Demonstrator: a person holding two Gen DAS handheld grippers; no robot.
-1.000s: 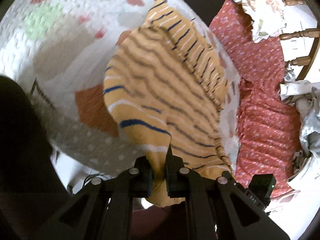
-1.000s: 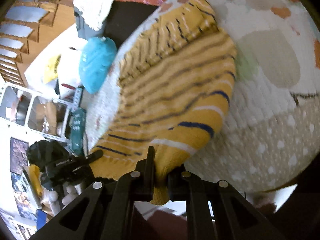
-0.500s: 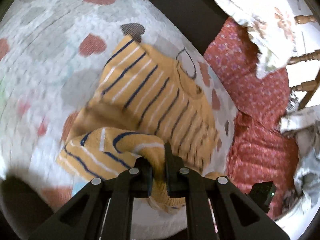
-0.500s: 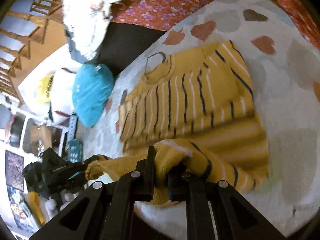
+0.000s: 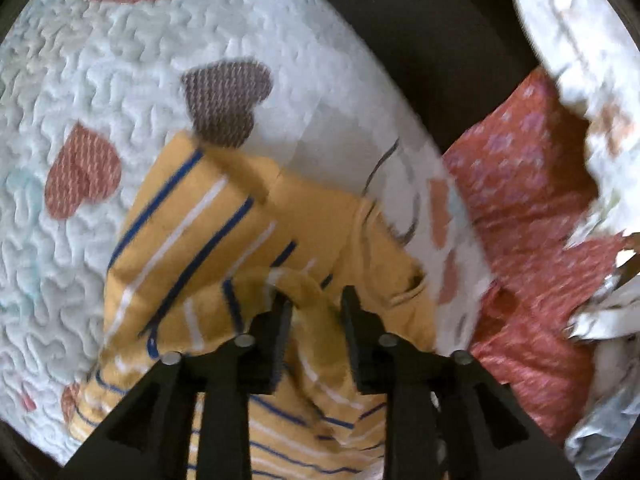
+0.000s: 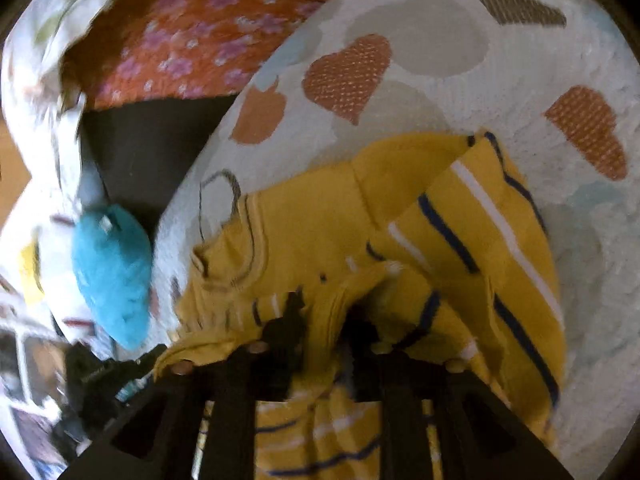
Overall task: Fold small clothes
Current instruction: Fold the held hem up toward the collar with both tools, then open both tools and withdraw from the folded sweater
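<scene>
A small yellow sweater [image 5: 224, 232] with navy and white stripes lies on a white quilted blanket [image 5: 80, 92] with heart patches. Its lower half is folded up over the upper part near the collar. My left gripper [image 5: 316, 304] is open, its jaws spread with a ridge of sweater cloth lying loose between them. In the right wrist view the sweater [image 6: 472, 240] shows the same fold, and my right gripper [image 6: 324, 312] is also open over a bunched edge of the cloth.
A red floral bedcover [image 5: 532, 208] lies beside the blanket, with a white floral cloth [image 5: 568, 32] above it. A turquoise plush cushion [image 6: 112, 272] sits left of the blanket in the right wrist view [image 6: 400, 12], by a dark gap [image 6: 140, 152] and cluttered shelves.
Both grippers carried the sweater's lower edge forward over the upper part, lowered it onto the blanket, and have opened, letting the cloth go.
</scene>
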